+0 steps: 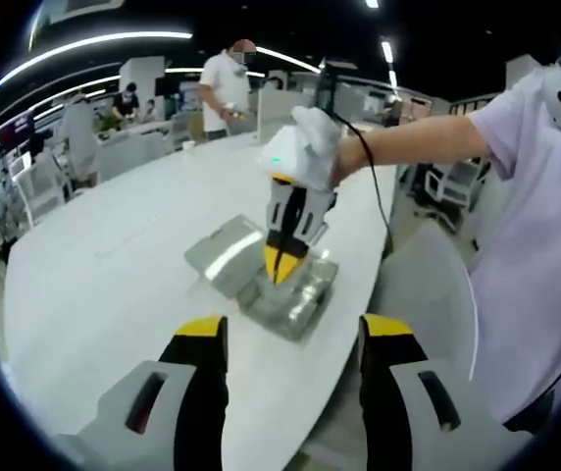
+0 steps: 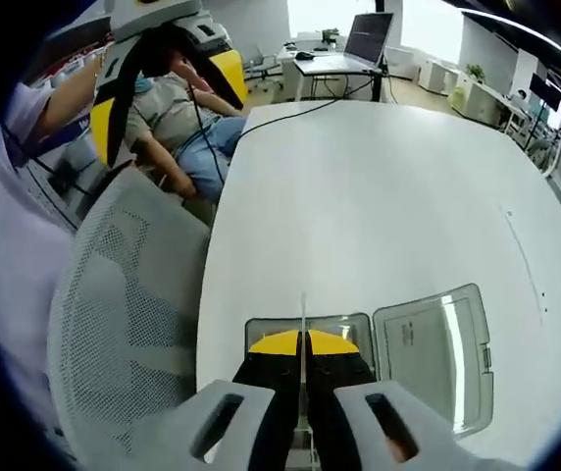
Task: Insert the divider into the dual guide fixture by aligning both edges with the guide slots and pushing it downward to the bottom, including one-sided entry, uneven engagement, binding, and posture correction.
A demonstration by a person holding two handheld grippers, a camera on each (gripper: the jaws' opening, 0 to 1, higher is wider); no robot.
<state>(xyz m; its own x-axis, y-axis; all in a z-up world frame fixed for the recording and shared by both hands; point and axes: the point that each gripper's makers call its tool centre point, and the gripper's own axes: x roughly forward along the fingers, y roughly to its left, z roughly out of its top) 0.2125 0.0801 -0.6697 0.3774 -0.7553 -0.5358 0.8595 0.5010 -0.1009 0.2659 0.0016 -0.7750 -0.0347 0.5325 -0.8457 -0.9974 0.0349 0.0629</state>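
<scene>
In the right gripper view, the right gripper (image 2: pixel 303 365) rises from the bottom centre with its yellow-tipped jaws clenched on the divider (image 2: pixel 303 324), a thin plate seen edge-on as a pale vertical line. The plate stands over the fixture (image 2: pixel 310 326), a clear, box-like tray near the lower edge of the white worktop (image 2: pixel 379 196). Just right of it, touching or nearly so, lies the lid (image 2: pixel 435 348), a flat transparent panel; faint print on it is too small to read. Above these two things the surface runs open and bare to the far rim at the top of the frame. A grey mesh chair (image 2: pixel 124 294) stands against the worktop's left edge, and a laptop (image 2: pixel 367 39) sits on a desk beyond.

In the left gripper view, the left gripper (image 1: pixel 292 353) sits at the bottom, jaws released and wide apart, holding nothing, well back from the fixture (image 1: pixel 295 292). The right gripper (image 1: pixel 282 265) comes down from above in a gloved hand (image 1: pixel 305 142), its tip at the fixture, which lies close to the worktop's (image 1: pixel 114 255) near right edge. The lid (image 1: pixel 224 250) lies to its upper left. A person (image 1: pixel 224 88) stands at the far end, among office desks under strip lights.
</scene>
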